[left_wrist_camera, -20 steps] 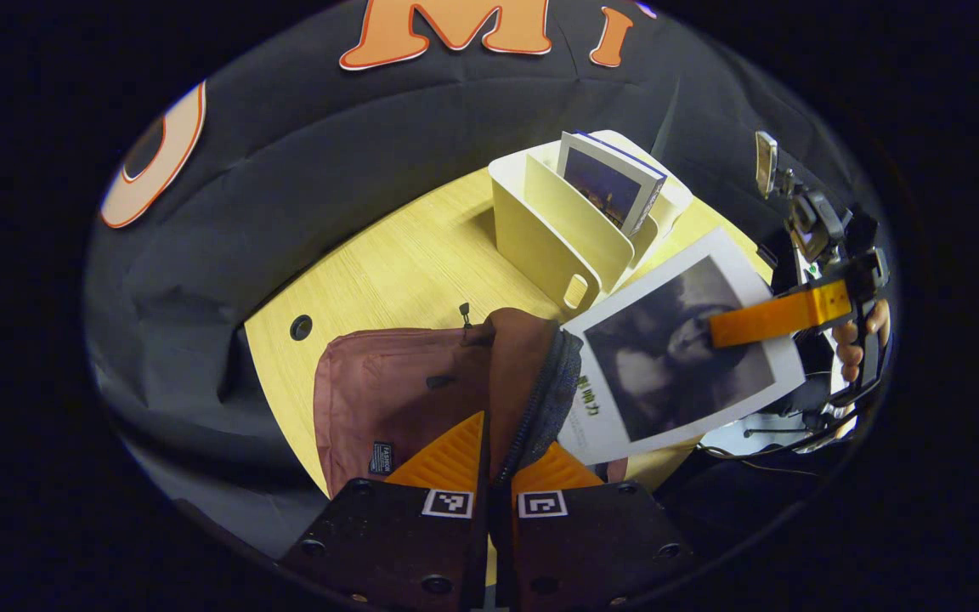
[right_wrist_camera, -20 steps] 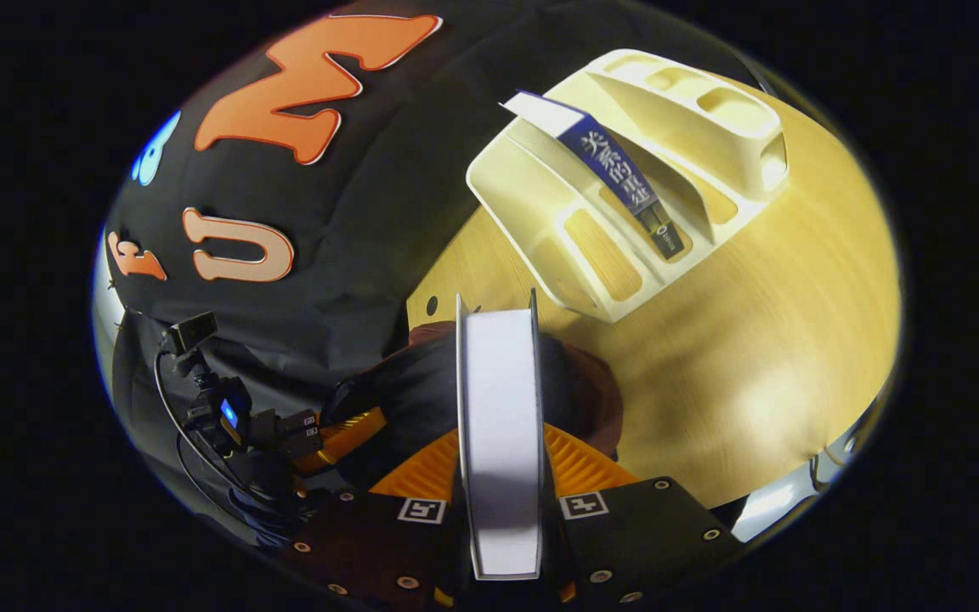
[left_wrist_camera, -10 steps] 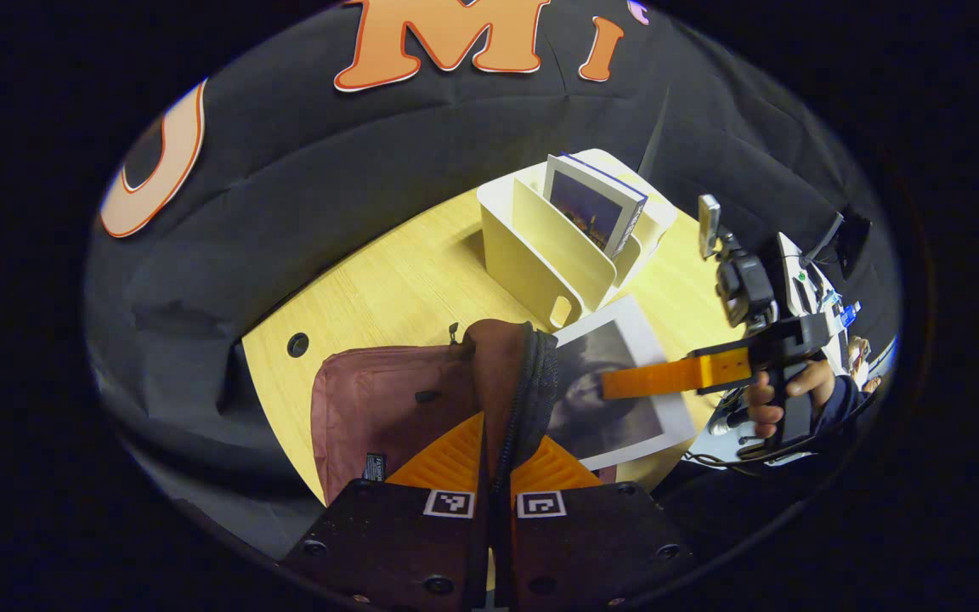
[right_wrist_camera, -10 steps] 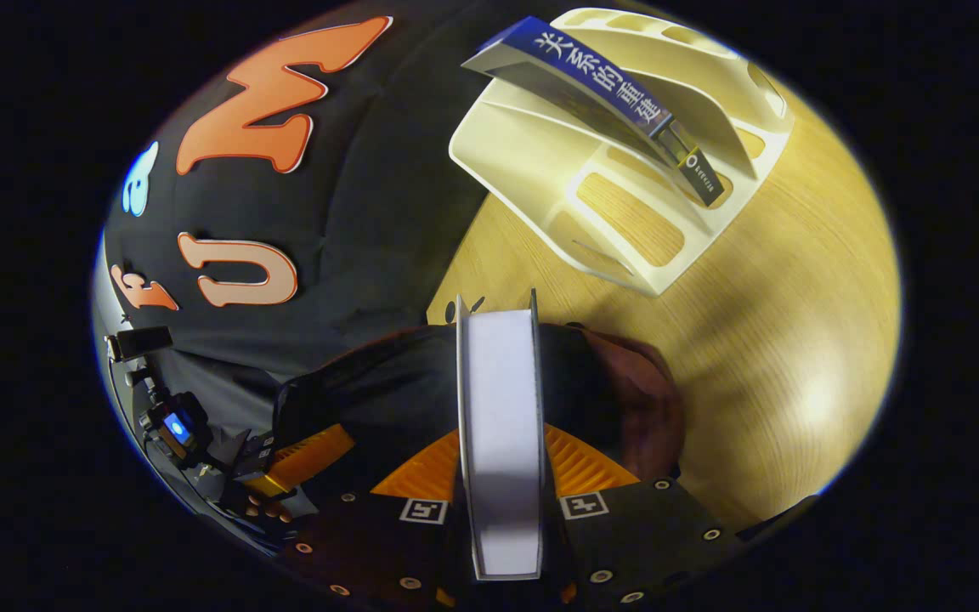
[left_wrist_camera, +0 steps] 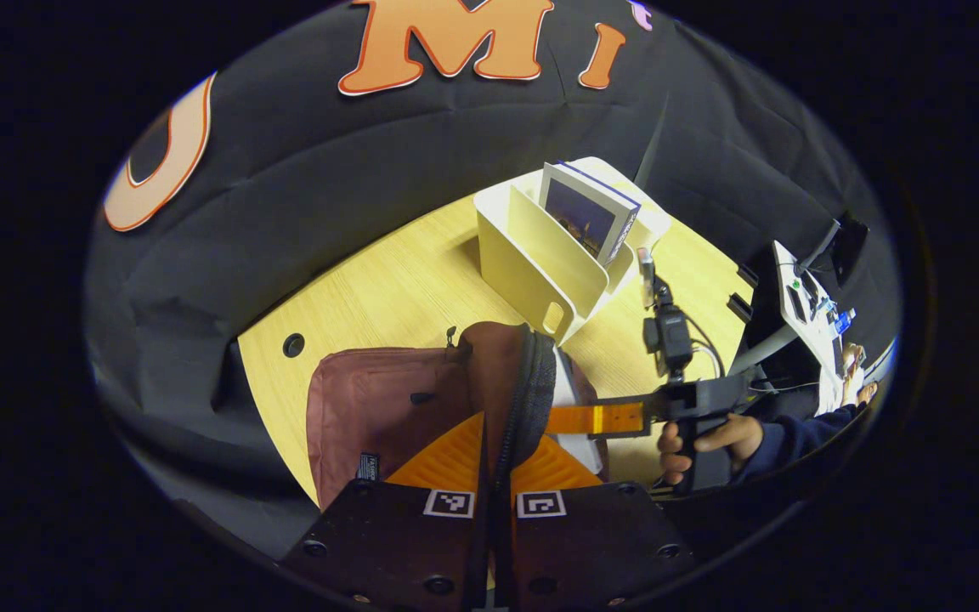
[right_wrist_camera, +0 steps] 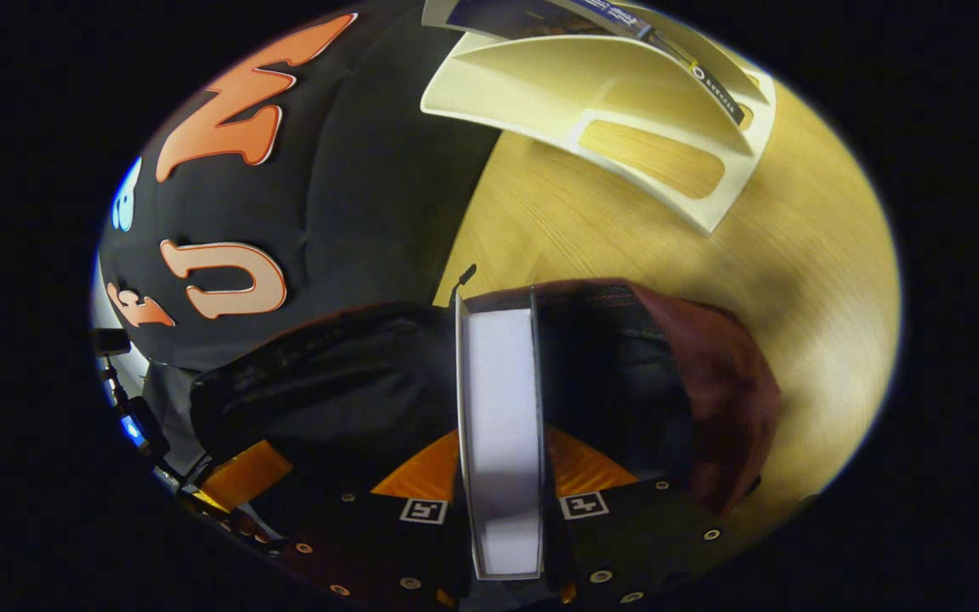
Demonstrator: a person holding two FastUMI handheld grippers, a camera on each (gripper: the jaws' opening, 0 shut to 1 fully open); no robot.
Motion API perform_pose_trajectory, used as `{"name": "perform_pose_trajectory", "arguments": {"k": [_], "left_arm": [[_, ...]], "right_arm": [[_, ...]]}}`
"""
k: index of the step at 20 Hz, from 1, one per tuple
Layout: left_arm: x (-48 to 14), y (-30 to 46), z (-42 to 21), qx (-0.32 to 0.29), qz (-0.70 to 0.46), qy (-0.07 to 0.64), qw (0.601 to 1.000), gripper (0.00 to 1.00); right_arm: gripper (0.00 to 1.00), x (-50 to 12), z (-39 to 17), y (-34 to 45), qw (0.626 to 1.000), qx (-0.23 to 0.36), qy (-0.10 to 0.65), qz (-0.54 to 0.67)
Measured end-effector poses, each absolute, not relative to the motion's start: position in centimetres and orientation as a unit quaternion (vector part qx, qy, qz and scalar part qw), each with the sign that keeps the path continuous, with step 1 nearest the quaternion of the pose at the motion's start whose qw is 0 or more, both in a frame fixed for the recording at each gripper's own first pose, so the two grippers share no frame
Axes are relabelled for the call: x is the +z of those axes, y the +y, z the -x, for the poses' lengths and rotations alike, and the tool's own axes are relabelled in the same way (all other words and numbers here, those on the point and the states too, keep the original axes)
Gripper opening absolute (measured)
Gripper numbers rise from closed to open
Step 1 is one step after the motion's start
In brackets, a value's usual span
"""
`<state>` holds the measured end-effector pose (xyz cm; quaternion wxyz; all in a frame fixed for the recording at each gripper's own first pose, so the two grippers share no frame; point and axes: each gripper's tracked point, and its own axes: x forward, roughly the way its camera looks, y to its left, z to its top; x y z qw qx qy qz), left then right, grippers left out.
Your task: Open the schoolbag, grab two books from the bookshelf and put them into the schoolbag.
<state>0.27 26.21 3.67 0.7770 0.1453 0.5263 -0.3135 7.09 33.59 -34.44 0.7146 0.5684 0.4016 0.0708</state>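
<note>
Schoolbag: I see the maroon schoolbag [left_wrist_camera: 387, 408] lying on the wooden table [left_wrist_camera: 387, 289], near the front edge, with its zippered mouth lifted up and held apart.
Left gripper: my left gripper [left_wrist_camera: 495, 463] is clenched on the bag's zippered flap [left_wrist_camera: 528, 399]; both orange fingers press the fabric between them.
Right gripper: my right gripper [right_wrist_camera: 500, 463] is grasping a book [right_wrist_camera: 500, 425], one orange finger on each cover.
Book, position: its leading end is inside the schoolbag's dark opening [right_wrist_camera: 608, 382]; in the left gripper view I make out only a pale sliver of it [left_wrist_camera: 564, 391] behind the flap.
Book, axis: from the right gripper view I look along its white page edge; the long axis runs straight ahead along the fingers, front end pointing into the bag, covers standing on edge.
Left gripper view extras: it gives me the bag's outer face, the right gripper's orange finger [left_wrist_camera: 596, 418] reaching into the mouth from the side, and the hand [left_wrist_camera: 706, 442] on its grip.
Right gripper view extras: it gives me the bag's black lining and the book's thickness.
Bookshelf: the cream bookshelf [left_wrist_camera: 540, 255] stands farther back on the table, well apart from the bag, with a second book [left_wrist_camera: 587, 212] leaning in a rear slot.
</note>
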Motion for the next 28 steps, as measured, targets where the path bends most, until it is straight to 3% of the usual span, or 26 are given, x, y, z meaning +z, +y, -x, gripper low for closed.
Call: {"name": "perform_pose_trajectory", "arguments": {"k": [10, 11, 12, 13, 14, 15, 16, 18, 21, 28], "left_arm": [[3.7, 25.5, 0.4, -0.305, -0.138, 0.529, 0.779, 0.05], [3.5, 25.8, 0.3, -0.303, -0.136, 0.530, 0.780, 0.04], [3.4, 25.8, 0.2, -0.301, -0.130, 0.533, 0.780, 0.04], [3.4, 25.8, 0.3, -0.299, -0.127, 0.534, 0.780, 0.04], [3.4, 25.8, 0.1, -0.296, -0.127, 0.534, 0.782, 0.04], [3.2, 25.7, -0.1, -0.297, -0.127, 0.533, 0.782, 0.04], [3.1, 25.7, -0.2, -0.297, -0.125, 0.533, 0.783, 0.04], [3.1, 25.5, 0.0, -0.296, -0.118, 0.534, 0.784, 0.04], [3.0, 25.2, 0.0, -0.294, -0.114, 0.534, 0.785, 0.04], [2.4, 24.2, -0.5, -0.289, -0.109, 0.533, 0.788, 0.04]], "right_arm": [[0.34, -36.5, -7.6, 37.0, 0.677, 0.097, 0.430, -0.590], [0.46, -36.8, -7.7, 36.9, 0.673, 0.094, 0.432, -0.593], [0.36, -37.2, -7.4, 37.0, 0.664, 0.087, 0.445, -0.595], [0.51, -38.0, -6.7, 37.0, 0.656, 0.068, 0.469, -0.588], [0.58, -38.5, -6.3, 37.2, 0.652, 0.057, 0.484, -0.581], [0.41, -38.6, -6.0, 37.0, 0.653, 0.055, 0.487, -0.578], [0.51, -38.6, -6.0, 36.5, 0.662, 0.053, 0.478, -0.575], [0.97, -38.1, -5.8, 35.2, 0.661, 0.042, 0.478, -0.577], [0.99, -37.1, -5.3, 32.6, 0.650, 0.019, 0.467, -0.599], [0.98, -29.4, -6.0, 27.0, 0.662, 0.053, 0.379, -0.645]]}}
